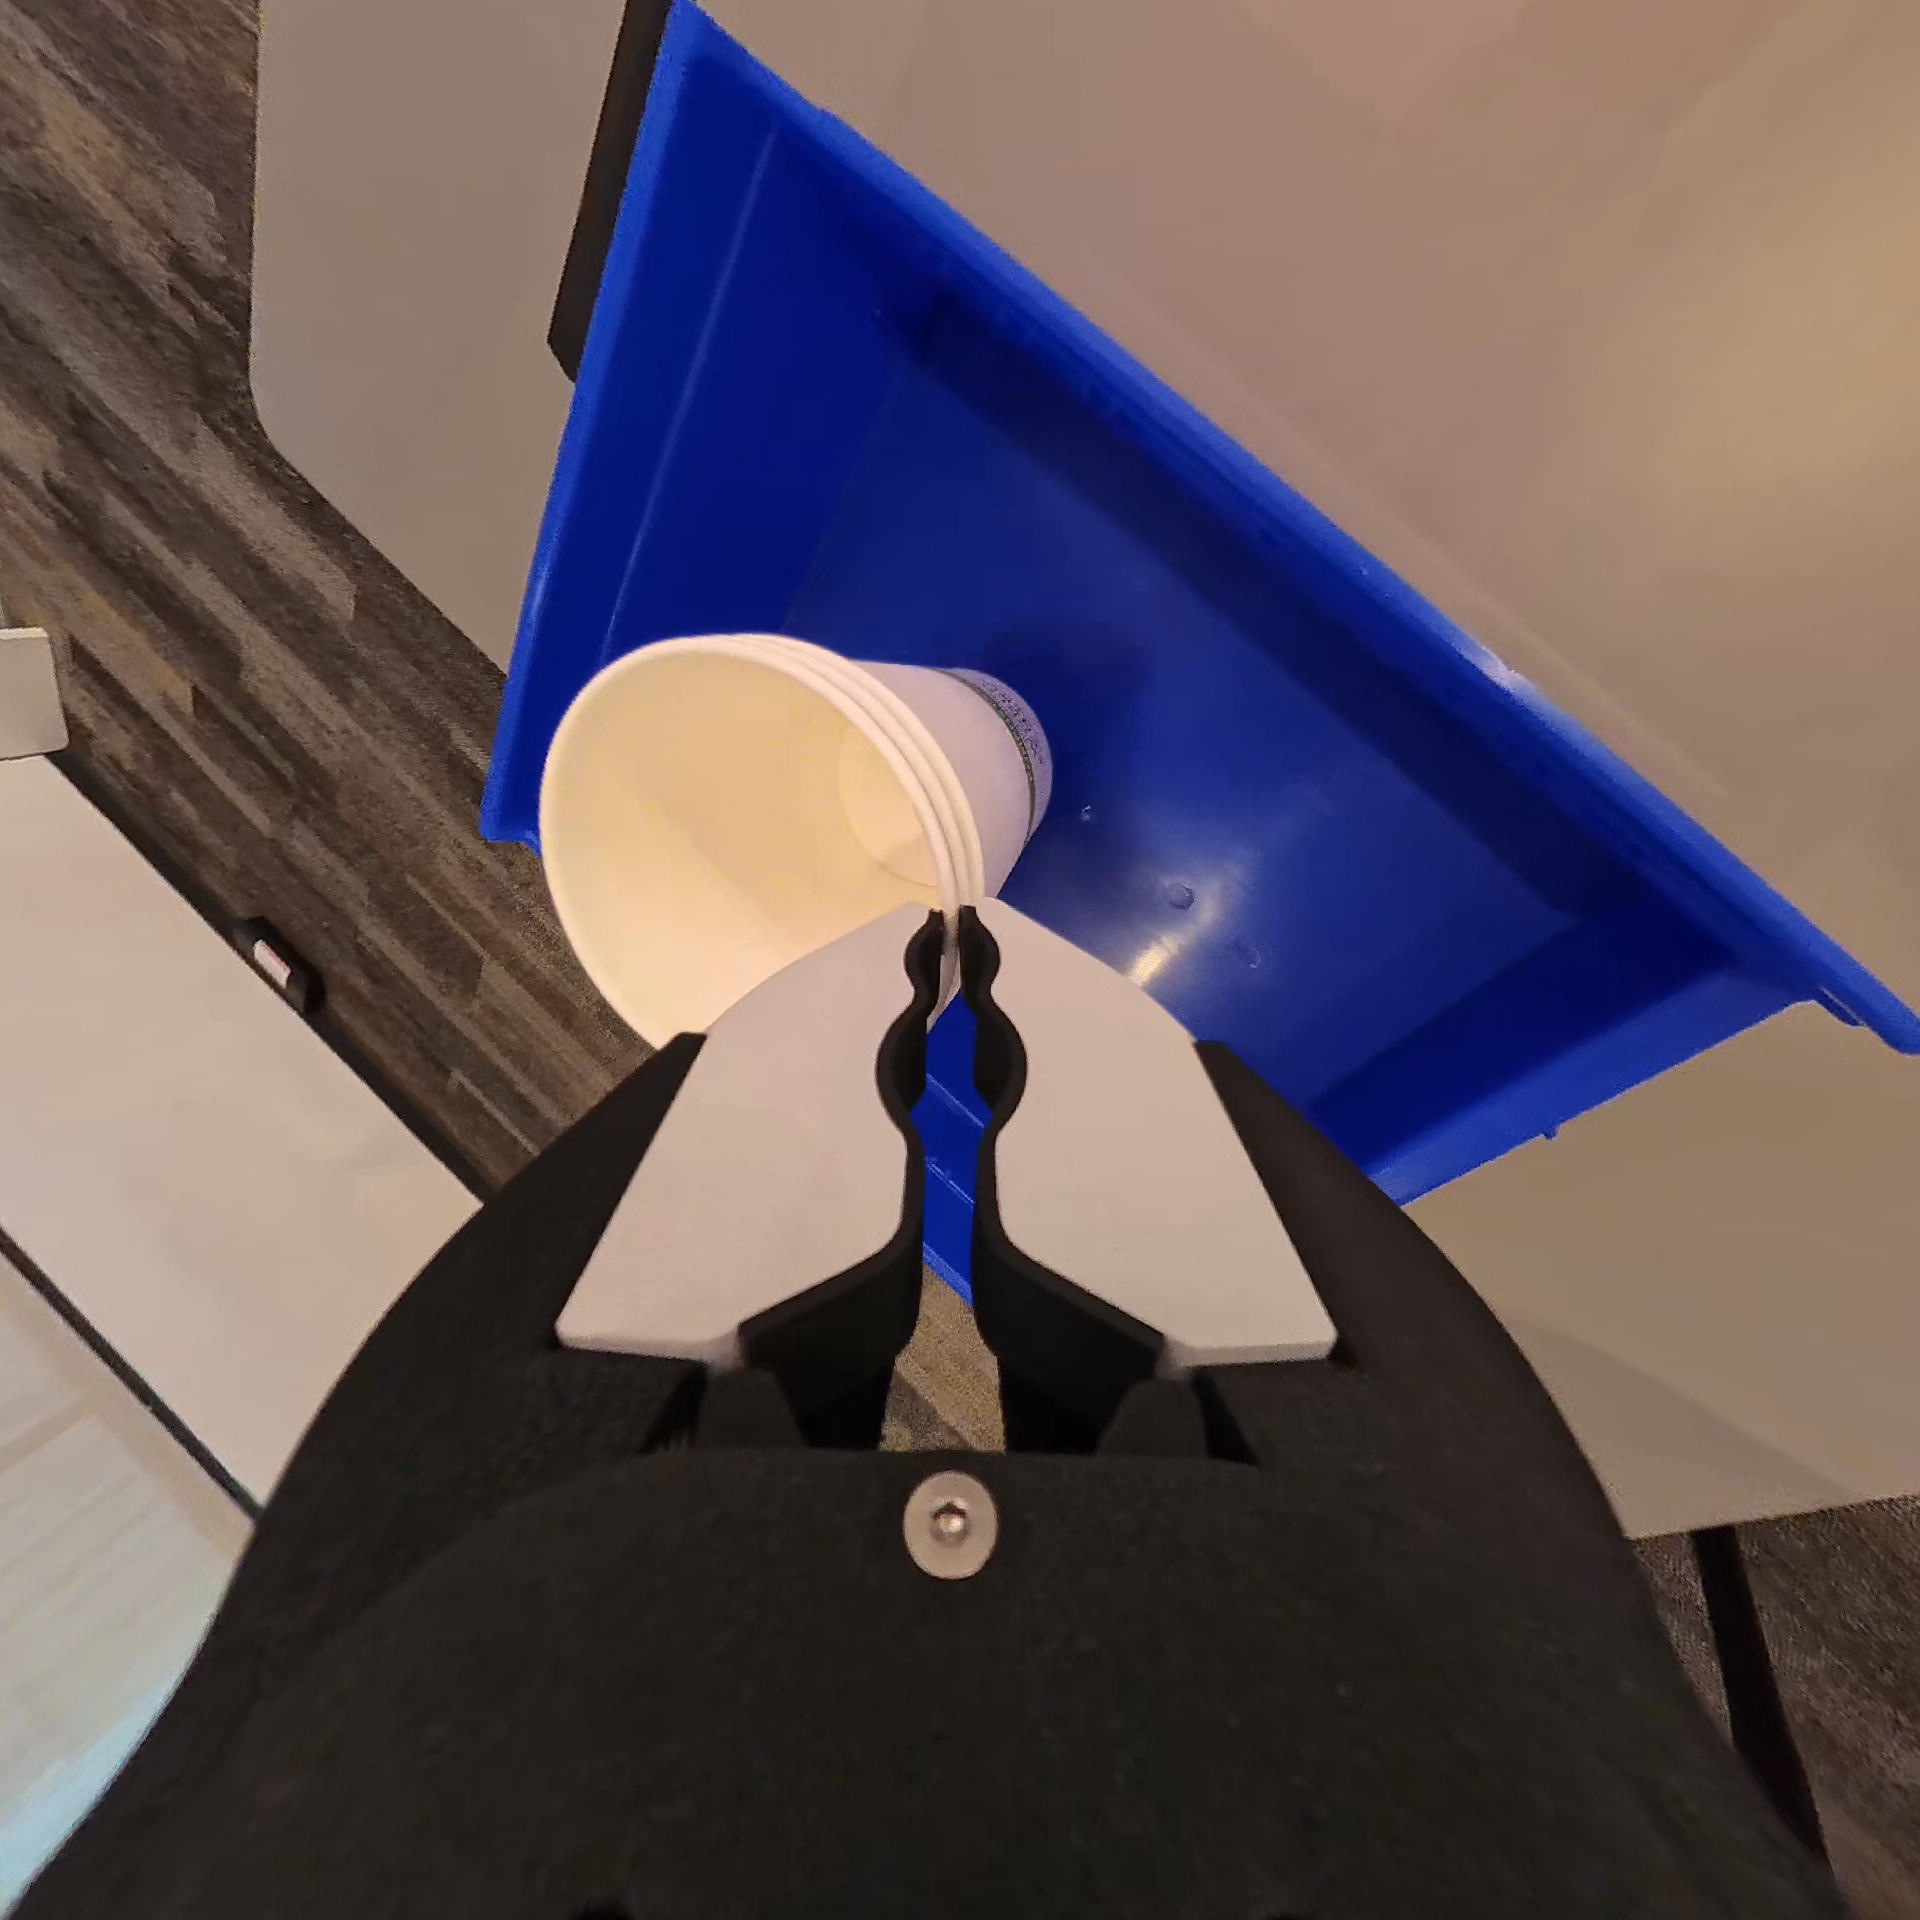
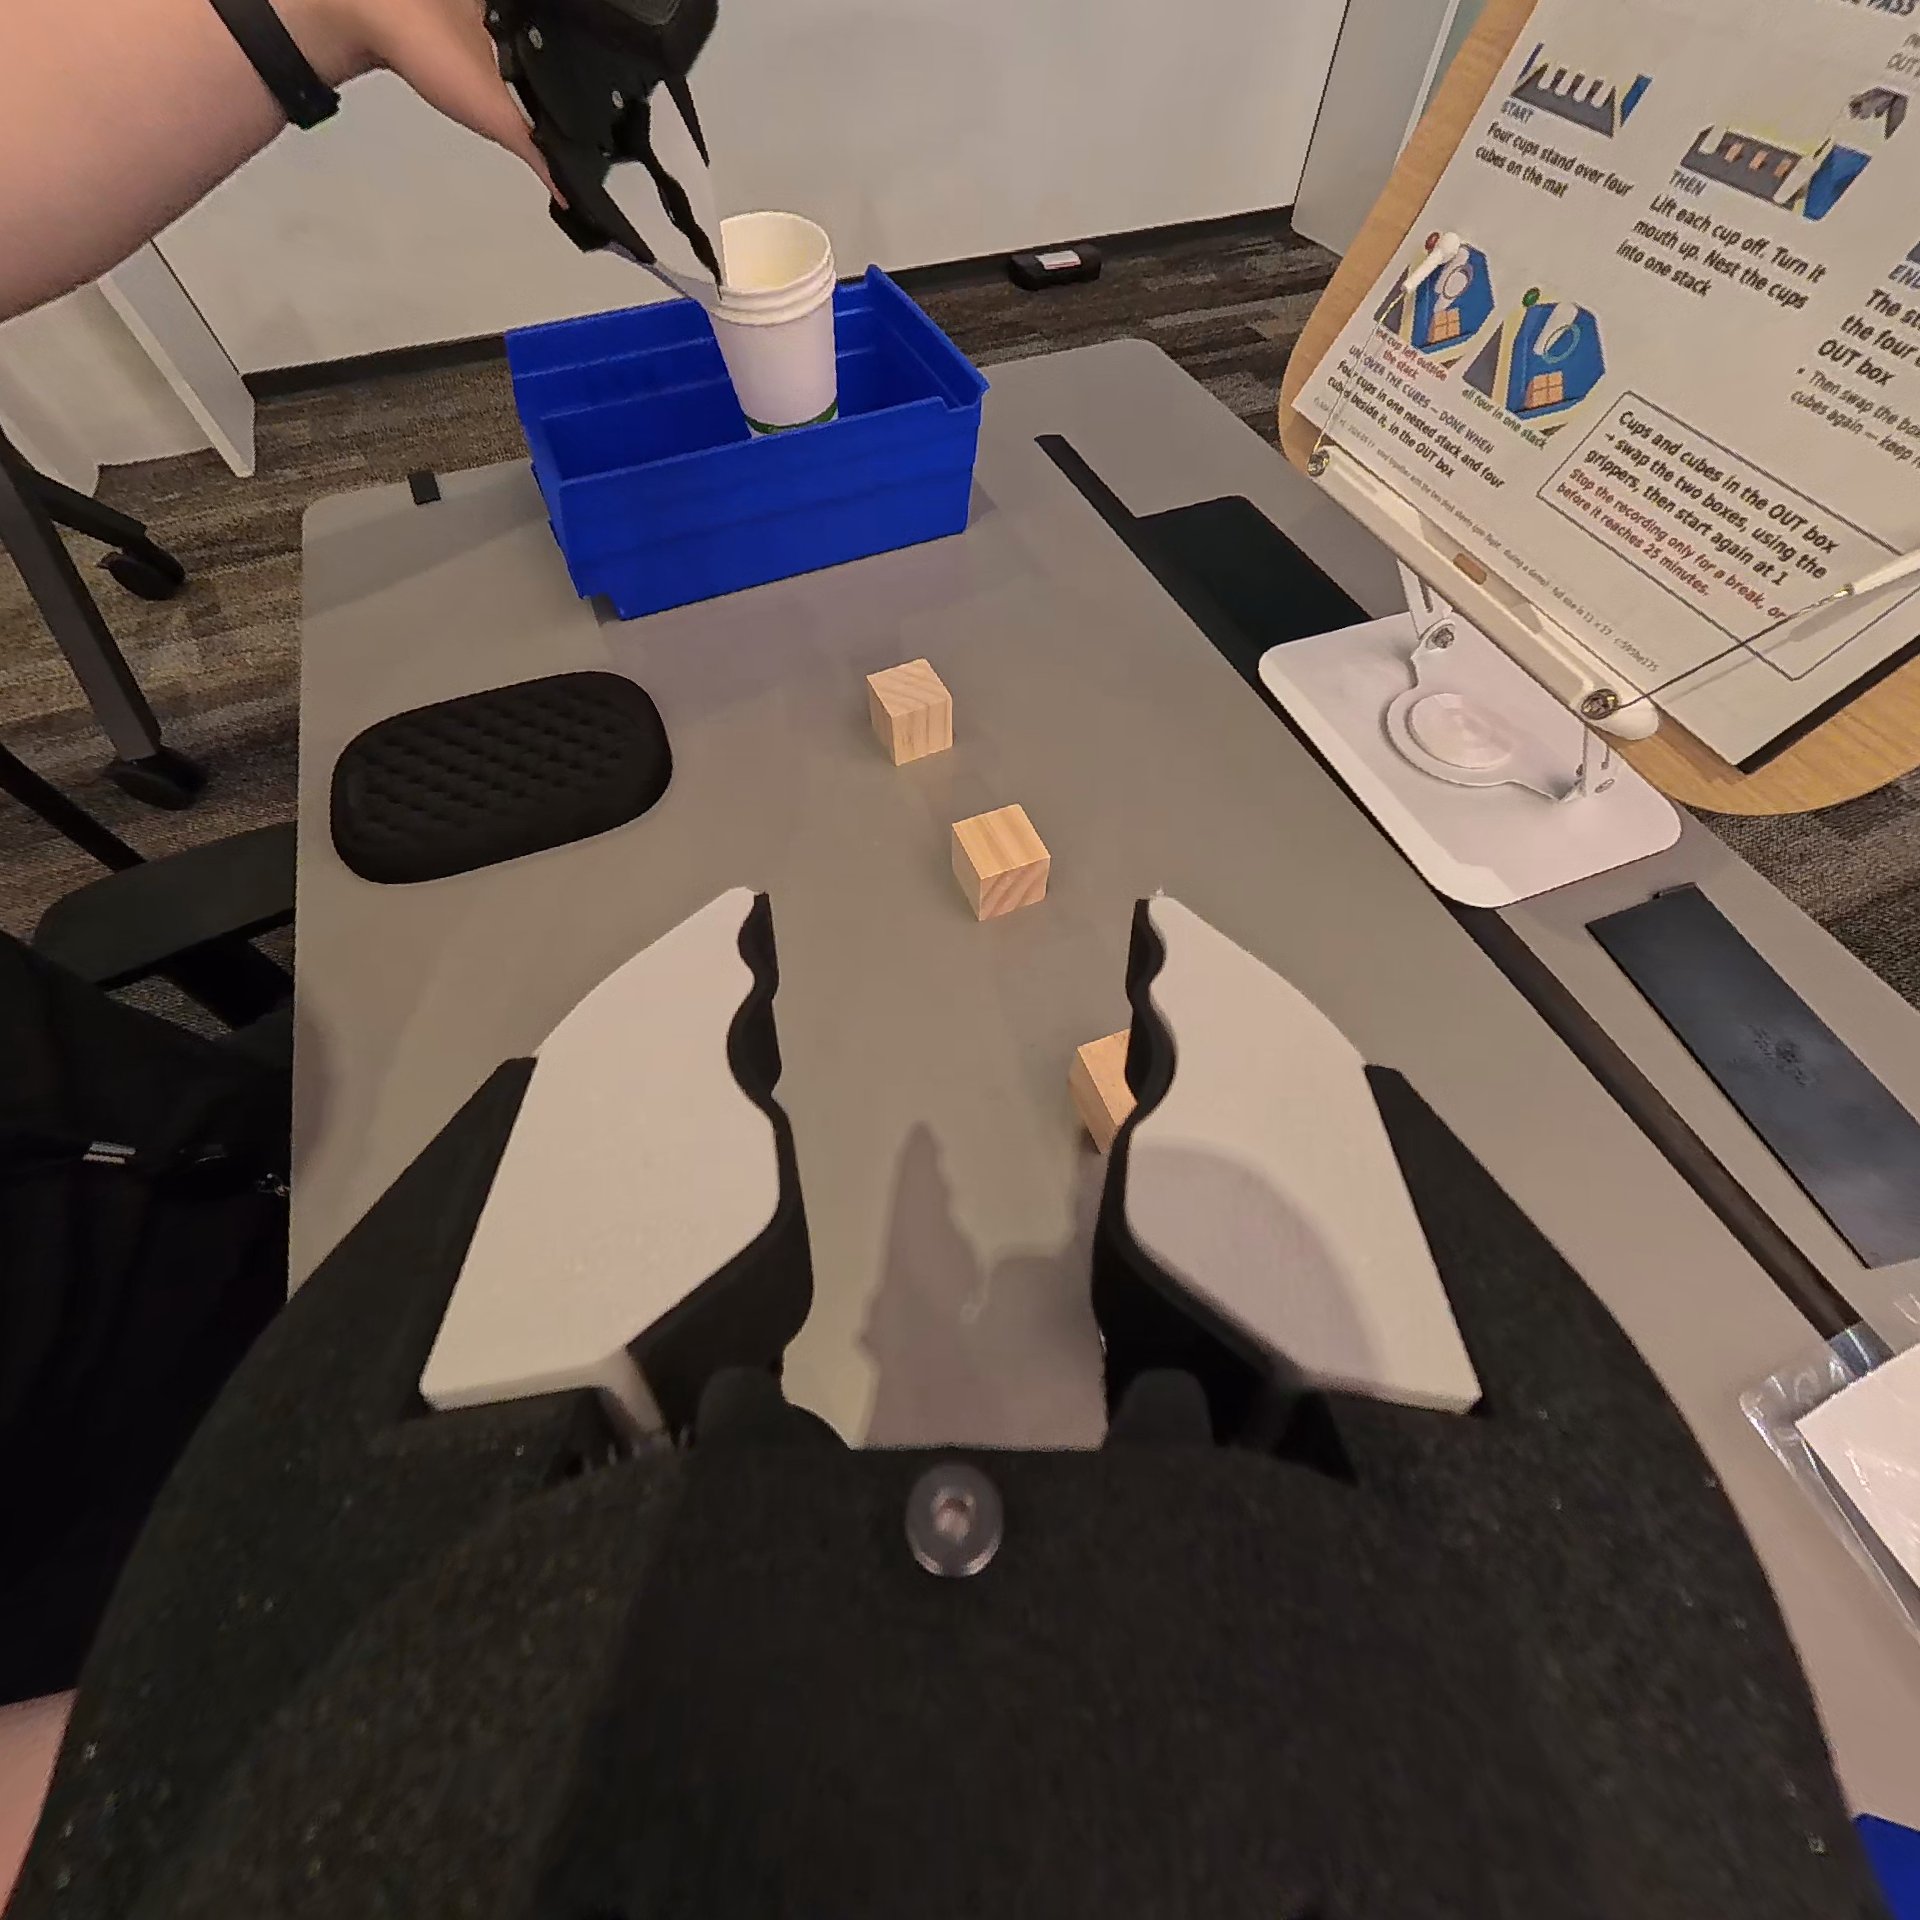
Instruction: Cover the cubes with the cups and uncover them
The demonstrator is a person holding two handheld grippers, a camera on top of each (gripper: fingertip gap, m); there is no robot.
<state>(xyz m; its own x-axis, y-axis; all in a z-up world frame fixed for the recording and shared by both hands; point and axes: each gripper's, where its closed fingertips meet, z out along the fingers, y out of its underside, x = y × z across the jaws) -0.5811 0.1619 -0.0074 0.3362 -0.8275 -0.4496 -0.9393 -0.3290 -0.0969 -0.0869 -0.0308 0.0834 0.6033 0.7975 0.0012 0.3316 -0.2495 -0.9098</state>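
My left gripper (image 1: pixel 953 914) is shut on the rim of a nested stack of white paper cups (image 1: pixel 727 810), mouth up, held inside the blue bin (image 1: pixel 1299 831). In the right wrist view the same left gripper (image 2: pixel 707 281) pinches the cup stack (image 2: pixel 784 332) above the blue bin (image 2: pixel 748 509). My right gripper (image 2: pixel 951 904) is open and empty over the grey table. Three wooden cubes lie in a row on the table: a far one (image 2: pixel 909 712), a middle one (image 2: pixel 1000 860), and a near one (image 2: pixel 1103 1086) partly hidden behind my right finger.
A black padded rest (image 2: pixel 499 774) lies left on the grey table (image 2: pixel 623 987). A white stand (image 2: pixel 1475 769) holding an instruction board (image 2: pixel 1662 343) is at the right. A person's forearm (image 2: pixel 156 135) reaches in from top left. Chairs stand at the left.
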